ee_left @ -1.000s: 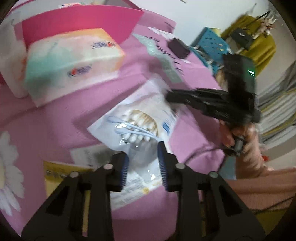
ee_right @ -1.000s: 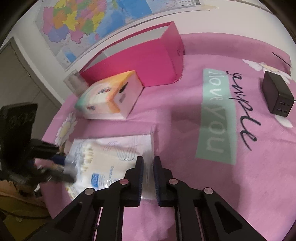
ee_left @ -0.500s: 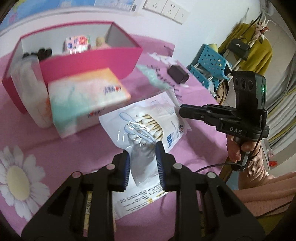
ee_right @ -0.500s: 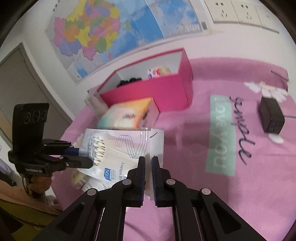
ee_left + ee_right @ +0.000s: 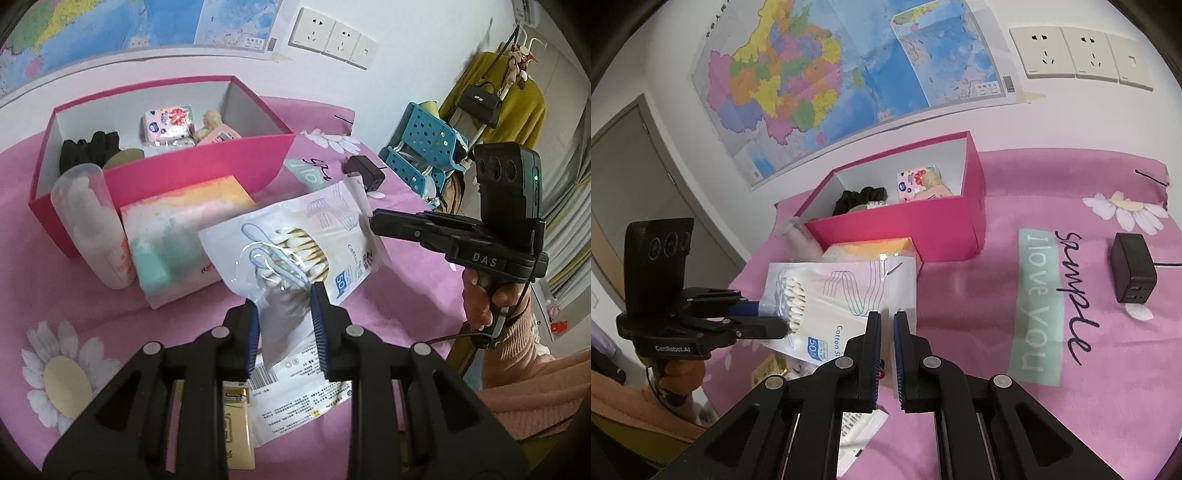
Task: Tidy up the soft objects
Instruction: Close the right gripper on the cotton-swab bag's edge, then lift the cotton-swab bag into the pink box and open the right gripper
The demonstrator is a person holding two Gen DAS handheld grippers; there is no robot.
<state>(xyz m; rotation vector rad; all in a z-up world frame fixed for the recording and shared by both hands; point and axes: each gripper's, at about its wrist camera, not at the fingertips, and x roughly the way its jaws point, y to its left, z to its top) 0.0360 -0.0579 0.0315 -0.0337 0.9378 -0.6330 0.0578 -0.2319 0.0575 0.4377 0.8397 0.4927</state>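
Note:
A clear bag of cotton swabs (image 5: 306, 243) hangs in the air between both grippers, above the pink cloth. My left gripper (image 5: 284, 321) is shut on its near end. My right gripper (image 5: 887, 332) is shut on its other edge; the bag shows in the right wrist view (image 5: 834, 302) too. Behind it stands an open pink box (image 5: 207, 162) holding black fabric (image 5: 88, 151), a tissue pack (image 5: 168, 120) and a plush item. A tissue box (image 5: 177, 236) and a clear tube of cotton (image 5: 92, 225) stand in front of the box.
A flat printed packet (image 5: 295, 398) and a yellow packet (image 5: 236, 424) lie on the cloth under the bag. A black charger (image 5: 1134, 273) sits at the right. A blue crate (image 5: 424, 147) stands beyond the table's right edge. The wall with a map (image 5: 831, 74) is behind.
Both grippers have lifted the cotton swab bag off the cloth and raised it. The left gripper closed on its end. The inside of the pink box has come into sight.

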